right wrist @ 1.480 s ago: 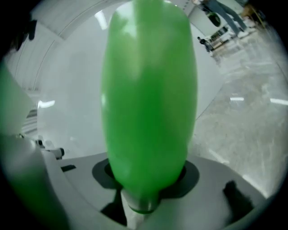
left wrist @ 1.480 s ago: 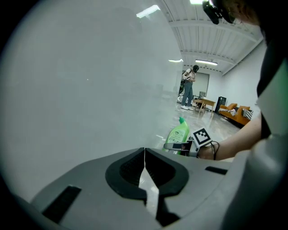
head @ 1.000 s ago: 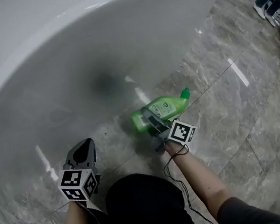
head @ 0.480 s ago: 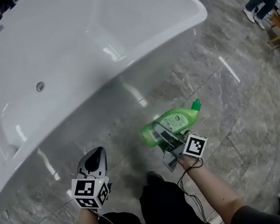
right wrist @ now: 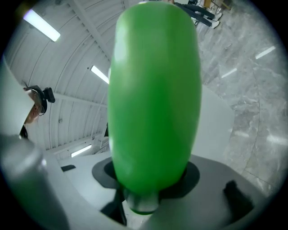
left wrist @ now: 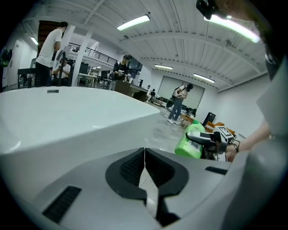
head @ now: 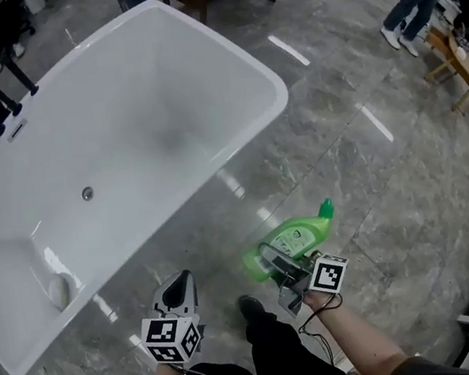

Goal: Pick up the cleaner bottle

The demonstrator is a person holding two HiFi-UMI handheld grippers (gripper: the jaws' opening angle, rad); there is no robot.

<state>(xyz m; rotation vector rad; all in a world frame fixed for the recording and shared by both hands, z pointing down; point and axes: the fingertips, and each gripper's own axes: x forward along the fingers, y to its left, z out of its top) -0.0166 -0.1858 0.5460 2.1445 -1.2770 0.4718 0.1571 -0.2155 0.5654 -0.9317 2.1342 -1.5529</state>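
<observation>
Green bottle (head: 285, 241) clamped in the right gripper (head: 277, 266), up over the floor near the tub.
The right gripper's jaws stand partly apart and press on both sides of the bottle's wide lower body; in the right gripper view the bottle (right wrist: 154, 96) fills the gap between the pads and juts straight out ahead of the gripper (right wrist: 150, 176). In the head view it lies nearly level, its cap (head: 325, 207) pointing away to the upper right, over the grey marble floor (head: 398, 198), just off the white tub's (head: 261, 74) near corner. The left gripper (head: 179, 289) hangs to the bottle's left, well apart from it, its jaws closed together on nothing.
</observation>
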